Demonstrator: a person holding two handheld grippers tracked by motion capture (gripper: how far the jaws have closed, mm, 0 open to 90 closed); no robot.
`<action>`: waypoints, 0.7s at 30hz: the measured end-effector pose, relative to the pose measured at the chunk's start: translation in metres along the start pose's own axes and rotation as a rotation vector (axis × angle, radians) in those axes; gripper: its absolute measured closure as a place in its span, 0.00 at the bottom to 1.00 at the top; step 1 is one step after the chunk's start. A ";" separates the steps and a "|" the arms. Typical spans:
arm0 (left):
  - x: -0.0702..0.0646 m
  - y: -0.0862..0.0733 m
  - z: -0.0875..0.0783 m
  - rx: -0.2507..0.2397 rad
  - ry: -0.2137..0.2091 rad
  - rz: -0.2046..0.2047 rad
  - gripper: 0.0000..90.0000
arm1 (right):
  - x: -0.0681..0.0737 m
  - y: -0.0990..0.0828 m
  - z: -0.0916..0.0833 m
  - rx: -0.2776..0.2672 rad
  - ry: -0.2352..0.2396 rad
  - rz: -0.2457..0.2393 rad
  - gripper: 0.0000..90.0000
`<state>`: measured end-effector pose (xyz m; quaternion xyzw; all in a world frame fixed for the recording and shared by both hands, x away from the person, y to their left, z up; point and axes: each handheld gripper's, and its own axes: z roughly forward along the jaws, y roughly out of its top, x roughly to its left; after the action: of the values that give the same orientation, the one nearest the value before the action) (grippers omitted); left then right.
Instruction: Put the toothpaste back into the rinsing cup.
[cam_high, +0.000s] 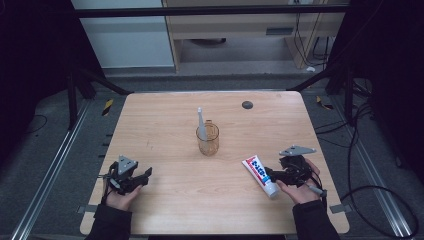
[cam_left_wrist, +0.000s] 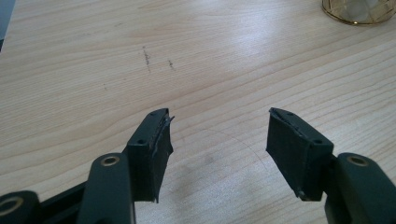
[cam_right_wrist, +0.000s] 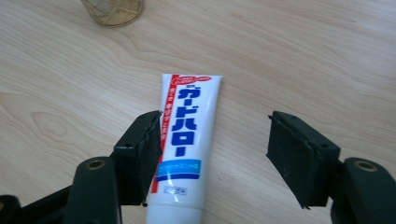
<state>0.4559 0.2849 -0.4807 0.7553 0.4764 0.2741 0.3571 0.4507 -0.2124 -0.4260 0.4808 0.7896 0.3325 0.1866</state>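
**Two open grippers, one toothpaste tube lying loose on the table**

One toothpaste tube (cam_right_wrist: 180, 149), white with blue lettering and a red stripe down one edge, lies flat on the pale wood-grain table (cam_high: 165, 125), near its front right side, just ahead of the right gripper (cam_right_wrist: 215, 156). That gripper's jaws stand wide apart with the tube below and between them: the pad on the left side of the right gripper view sits against or just above the tube's red edge, the other pad is well clear, and nothing is clamped. The left gripper (cam_left_wrist: 217, 154), near the table's front left, is likewise spread wide over bare wood and holds nothing.

The tube looks light, soft-walled and glossy, so it would likely dent under a hard squeeze and could slide on smooth pads. Its flat crimped end points toward the amber plastic cup (cam_high: 207, 139) at the table's centre; the rounder, firmer part near the cap end (cam_high: 272, 190) seems the safer place to grip, across the narrow width. A pale toothbrush (cam_high: 200, 120) stands tilted in the translucent, ribbed cup. A small dark round disc (cam_high: 247, 104) sits near the far edge.
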 end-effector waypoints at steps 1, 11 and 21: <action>0.000 0.000 0.000 0.000 -0.001 0.000 0.43 | 0.002 0.002 0.001 0.007 0.006 -0.004 0.39; 0.000 0.000 0.000 0.002 -0.004 0.000 0.43 | 0.014 0.013 0.016 0.064 0.039 -0.035 0.40; 0.000 0.000 0.001 0.004 -0.007 -0.001 0.43 | 0.017 0.018 0.028 0.113 0.037 -0.034 0.41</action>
<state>0.4564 0.2847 -0.4808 0.7566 0.4760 0.2706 0.3574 0.4711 -0.1826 -0.4328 0.4709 0.8184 0.2931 0.1504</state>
